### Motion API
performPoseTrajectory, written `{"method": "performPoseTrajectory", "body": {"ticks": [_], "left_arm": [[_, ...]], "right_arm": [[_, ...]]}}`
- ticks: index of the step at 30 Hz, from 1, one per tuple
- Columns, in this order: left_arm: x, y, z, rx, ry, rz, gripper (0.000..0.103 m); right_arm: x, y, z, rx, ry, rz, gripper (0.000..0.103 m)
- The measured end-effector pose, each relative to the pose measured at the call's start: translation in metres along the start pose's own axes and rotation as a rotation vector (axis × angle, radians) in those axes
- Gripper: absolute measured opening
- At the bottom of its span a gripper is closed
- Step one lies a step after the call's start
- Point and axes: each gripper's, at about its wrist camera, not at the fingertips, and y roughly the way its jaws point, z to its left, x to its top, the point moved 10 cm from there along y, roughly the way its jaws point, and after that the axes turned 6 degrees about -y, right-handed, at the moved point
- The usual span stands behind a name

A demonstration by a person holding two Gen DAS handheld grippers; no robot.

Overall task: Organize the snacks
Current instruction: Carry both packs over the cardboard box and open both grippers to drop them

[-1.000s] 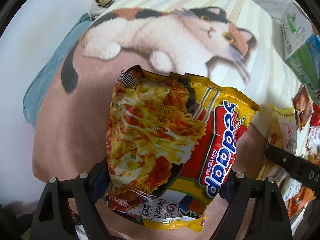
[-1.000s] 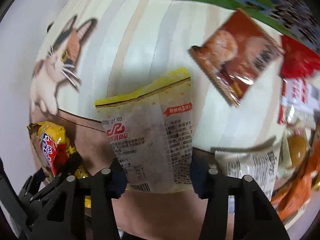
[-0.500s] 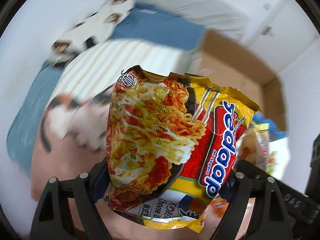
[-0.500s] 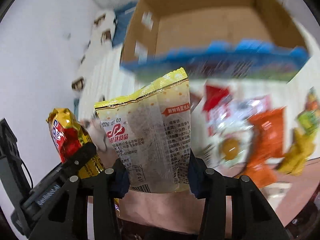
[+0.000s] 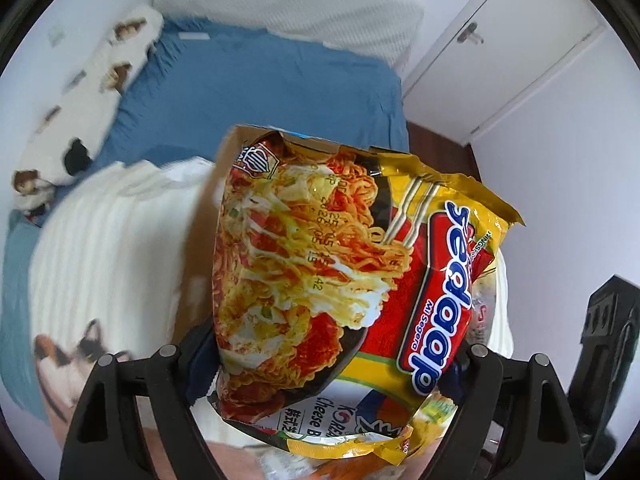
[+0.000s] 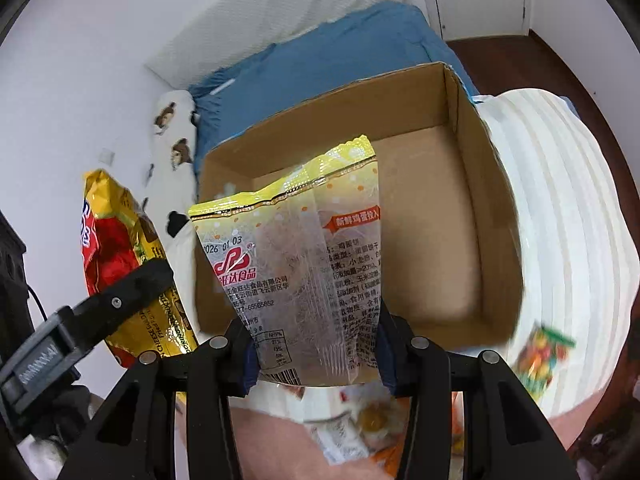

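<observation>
My left gripper (image 5: 332, 364) is shut on a yellow and red Sedaap noodle packet (image 5: 340, 280) and holds it upright in the air. The packet hides most of the cardboard box (image 5: 208, 208) behind it. My right gripper (image 6: 316, 356) is shut on a yellow and clear egg biscuit packet (image 6: 296, 272), held in front of the open, empty cardboard box (image 6: 432, 216). The noodle packet (image 6: 116, 256) and the left gripper also show at the left of the right wrist view.
The box stands on a striped cat-print blanket (image 6: 568, 216) on a blue bed (image 5: 256, 88). Several loose snack packets (image 6: 544, 356) lie on the blanket near the box's front edge. A long plush pillow (image 5: 80, 120) lies along the wall. A white door (image 5: 512, 40) is behind.
Both grippers have lifted their packets off the blanket and swung up towards the cardboard box. The snack pile has dropped out of the middle of both views.
</observation>
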Motion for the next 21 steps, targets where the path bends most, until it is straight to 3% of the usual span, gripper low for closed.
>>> {"method": "performPoseTrajectory", "body": {"ticks": [4,9,17,19,21], "left_arm": [[0.028,0.059,0.006,0.022,-0.003,0.113,0.086],[0.044,0.099,0.000,0.060,0.018,0.168,0.086],[0.048,0.144,-0.002,0.121,0.035,0.221,0.086],[0.045,0.154,-0.008,0.139,0.047,0.251,0.086],[0.045,0.161,-0.015,0.147,0.062,0.257,0.087]], "right_arm": [[0.039,0.047,-0.017,-0.056,0.001,0.049,0.049],[0.063,0.102,-0.030,-0.083,0.012,0.123,0.049],[0.083,0.151,-0.039,-0.115,0.005,0.181,0.049],[0.088,0.161,-0.037,-0.113,-0.003,0.196,0.051],[0.088,0.164,-0.031,-0.099,-0.014,0.217,0.064]]}}
